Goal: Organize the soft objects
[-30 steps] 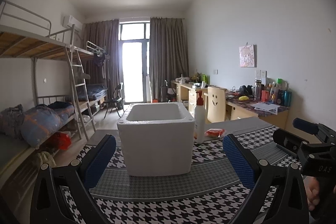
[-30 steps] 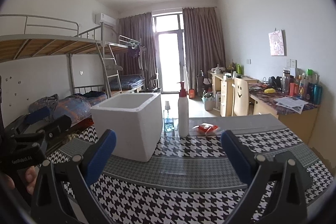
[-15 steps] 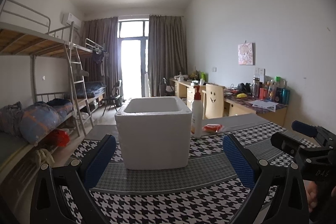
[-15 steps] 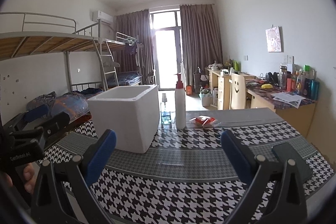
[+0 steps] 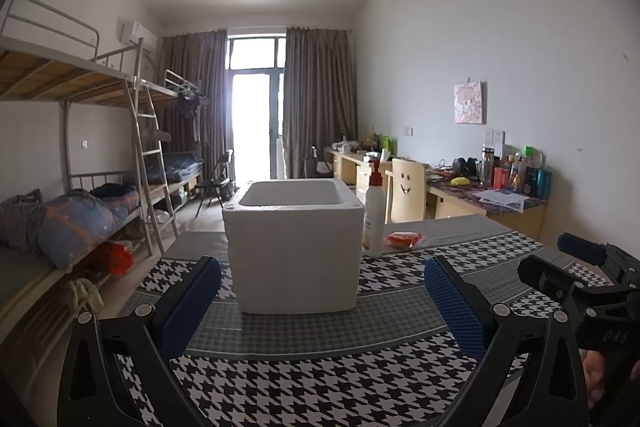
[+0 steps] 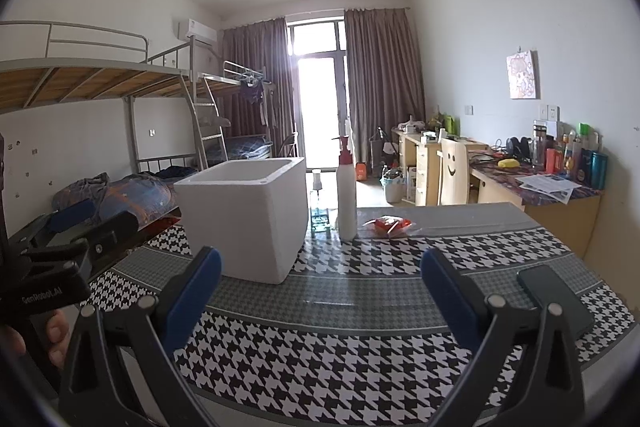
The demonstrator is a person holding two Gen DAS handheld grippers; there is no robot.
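White walls, bunk beds (image 5: pixel 100 131), curtained bright window (image 5: pixel 256 107), desks (image 6: pixel 540 187)

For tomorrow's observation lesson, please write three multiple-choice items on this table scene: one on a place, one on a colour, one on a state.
1. The pump bottle stands
A. right of the foam box
B. inside it
C. on the phone

2. The pads on the right gripper are
A. red
B. blue
C. green

3. The left gripper is
A. shut on the red packet
B. shut, empty
C. open, empty

Key: 1 A, the bottle is beside the box's right wall; 2 B, both pads look blue; 3 C, its fingers are spread with only tablecloth between.
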